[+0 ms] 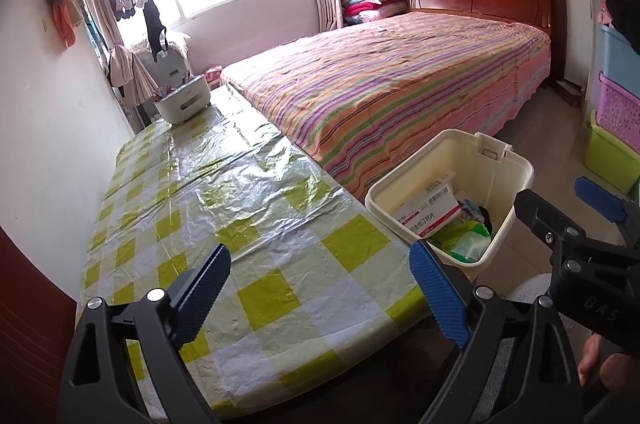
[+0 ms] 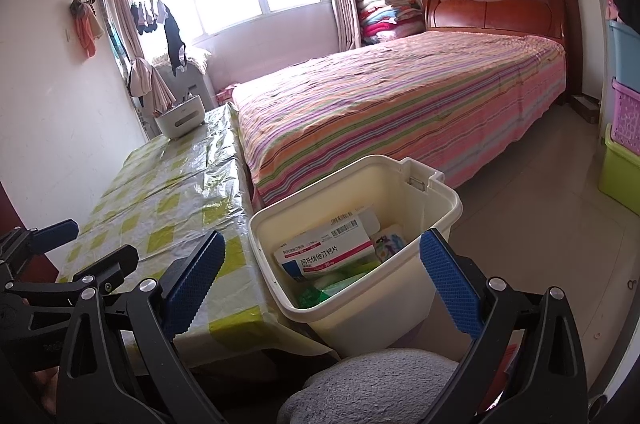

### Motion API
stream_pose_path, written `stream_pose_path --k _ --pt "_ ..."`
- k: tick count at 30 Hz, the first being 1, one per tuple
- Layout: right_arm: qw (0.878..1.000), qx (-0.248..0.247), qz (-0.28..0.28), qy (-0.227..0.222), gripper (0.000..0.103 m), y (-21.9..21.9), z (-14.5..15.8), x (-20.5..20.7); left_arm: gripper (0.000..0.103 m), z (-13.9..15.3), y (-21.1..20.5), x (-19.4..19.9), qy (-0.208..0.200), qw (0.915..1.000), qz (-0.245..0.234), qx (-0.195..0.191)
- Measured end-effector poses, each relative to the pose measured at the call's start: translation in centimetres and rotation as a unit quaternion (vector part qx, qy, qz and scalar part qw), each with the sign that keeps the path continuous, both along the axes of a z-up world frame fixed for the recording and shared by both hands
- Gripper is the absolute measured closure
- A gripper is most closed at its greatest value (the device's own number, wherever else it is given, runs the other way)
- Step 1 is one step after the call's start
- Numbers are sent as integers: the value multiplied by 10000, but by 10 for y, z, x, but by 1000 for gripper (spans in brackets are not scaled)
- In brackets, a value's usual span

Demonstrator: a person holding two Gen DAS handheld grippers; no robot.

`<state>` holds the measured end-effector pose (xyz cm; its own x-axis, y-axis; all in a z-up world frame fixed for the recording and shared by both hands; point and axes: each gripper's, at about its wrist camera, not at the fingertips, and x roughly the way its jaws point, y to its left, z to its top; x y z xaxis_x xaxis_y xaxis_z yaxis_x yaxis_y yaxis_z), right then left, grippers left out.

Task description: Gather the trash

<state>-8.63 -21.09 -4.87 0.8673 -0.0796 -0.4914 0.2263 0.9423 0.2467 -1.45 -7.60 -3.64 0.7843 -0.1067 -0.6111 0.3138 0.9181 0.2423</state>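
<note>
Both wrist views face the bed [image 1: 392, 80], sharing the bin [image 2: 436, 196].

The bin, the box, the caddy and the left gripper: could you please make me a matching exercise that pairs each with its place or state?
Things:
1. bin
2. medicine box
3. white caddy
4. left gripper

Places or states:
A. far end of the table
B. open, holding nothing
C. beside the table, by the bed
D. inside the bin, on other trash

Pairs: 1-C, 2-D, 3-A, 4-B
</note>
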Motion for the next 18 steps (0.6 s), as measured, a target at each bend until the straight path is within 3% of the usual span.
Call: stream_pose_path --k 18 --pt "10000 -13 -6 9 7 0 0 0 14 -5 -3 -1 -27 9999 17 165"
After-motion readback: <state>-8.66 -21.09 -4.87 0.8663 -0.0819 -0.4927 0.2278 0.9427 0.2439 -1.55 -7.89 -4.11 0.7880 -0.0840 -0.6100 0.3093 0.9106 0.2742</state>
